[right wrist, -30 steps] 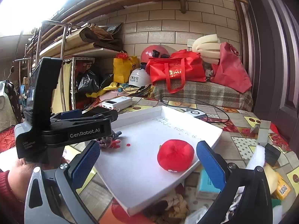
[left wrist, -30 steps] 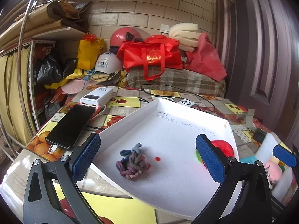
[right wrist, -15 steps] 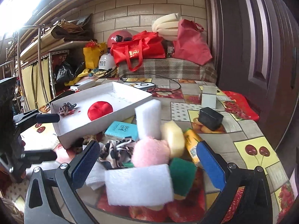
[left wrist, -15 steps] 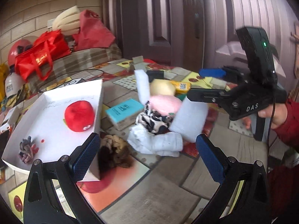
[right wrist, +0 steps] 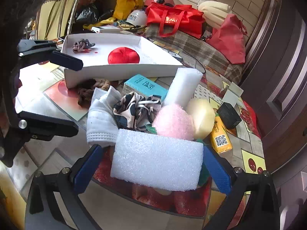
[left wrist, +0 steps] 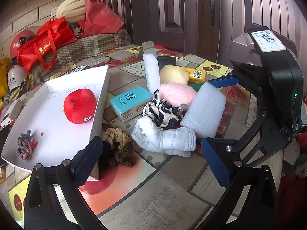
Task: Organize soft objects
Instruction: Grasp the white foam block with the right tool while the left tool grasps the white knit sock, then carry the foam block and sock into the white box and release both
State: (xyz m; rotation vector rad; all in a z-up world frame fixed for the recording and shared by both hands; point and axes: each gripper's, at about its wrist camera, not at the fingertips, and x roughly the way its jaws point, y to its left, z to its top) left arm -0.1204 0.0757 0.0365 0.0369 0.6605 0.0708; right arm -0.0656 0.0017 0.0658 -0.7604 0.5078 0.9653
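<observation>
A pile of soft things lies on the table: a white foam block (right wrist: 157, 164) (left wrist: 204, 109), a pink fluffy ball (right wrist: 172, 121) (left wrist: 176, 94), a white cloth (left wrist: 165, 137) (right wrist: 99, 122), a black-and-cream patterned cloth (left wrist: 161, 113), a brown rope knot (left wrist: 119, 145) and a cream sponge (left wrist: 173, 74). A white tray (left wrist: 99, 103) holds a red plush (left wrist: 79, 105) and a grey rope knot (left wrist: 25, 145). My right gripper (right wrist: 153, 170) is open, its jaws either side of the foam block. My left gripper (left wrist: 149, 161) is open and empty, just short of the white cloth.
A teal box (left wrist: 132, 100), an upright white foam slab (left wrist: 151, 72), a yellow packet (right wrist: 220, 140) and a black box (right wrist: 229, 115) lie among the pile. Red bags (left wrist: 46, 40) and helmets sit on a checked cloth at the back. A door (left wrist: 172, 13) stands behind.
Both grippers swung from the tray toward the pile. The right gripper has come close, so the foam block now sits between its jaws. The left gripper has neared the white cloth.
</observation>
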